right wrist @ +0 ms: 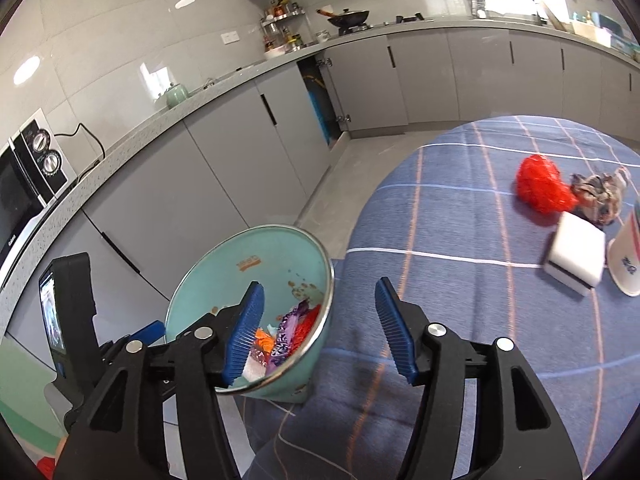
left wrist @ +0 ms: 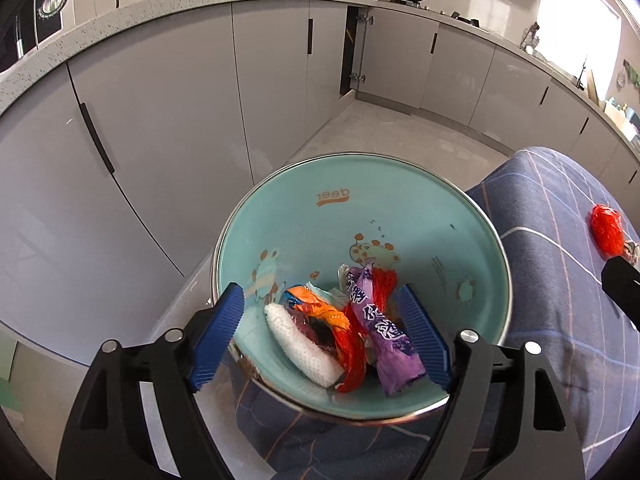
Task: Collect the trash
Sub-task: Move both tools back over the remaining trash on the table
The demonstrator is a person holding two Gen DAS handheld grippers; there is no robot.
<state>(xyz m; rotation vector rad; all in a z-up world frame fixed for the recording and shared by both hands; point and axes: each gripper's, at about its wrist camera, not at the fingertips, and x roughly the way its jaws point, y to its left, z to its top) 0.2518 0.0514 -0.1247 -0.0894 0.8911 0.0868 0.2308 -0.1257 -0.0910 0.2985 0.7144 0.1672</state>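
The trash [left wrist: 352, 332] is lying heaped in the bottom of a glossy teal bowl [left wrist: 472, 240]: a crinkled purple wrapper [left wrist: 390, 340], a twisted orange wrapper [left wrist: 320, 308], a strip of red mesh netting [left wrist: 352, 360] and a white, waffle-textured wad [left wrist: 304, 348], all touching one another. The bowl is round, with a thin metal rim and cartoon prints inside, and it is sitting at the left edge of the tabletop, which is draped in a blue checked cloth [right wrist: 460, 220].

The left gripper [left wrist: 320, 332] is hovering over the bowl with its ribbed blue pads spread wide on either side of the heap, gripping nothing. The right gripper [right wrist: 320, 328] is hanging just beside the bowl, its jaws released and empty, one pad over the bowl's rim and the other over the cloth.

Toward the far right corner of the tabletop more trash is waiting: a bunched red mesh ball [right wrist: 540, 188], a crumpled brownish wrapper [right wrist: 596, 196] touching it, a white rectangular sponge block [right wrist: 576, 260] with a dark underside, and a tipped paper cup [right wrist: 628, 256] near it. Grey flat-fronted cabinets [left wrist: 160, 120] are curving behind.
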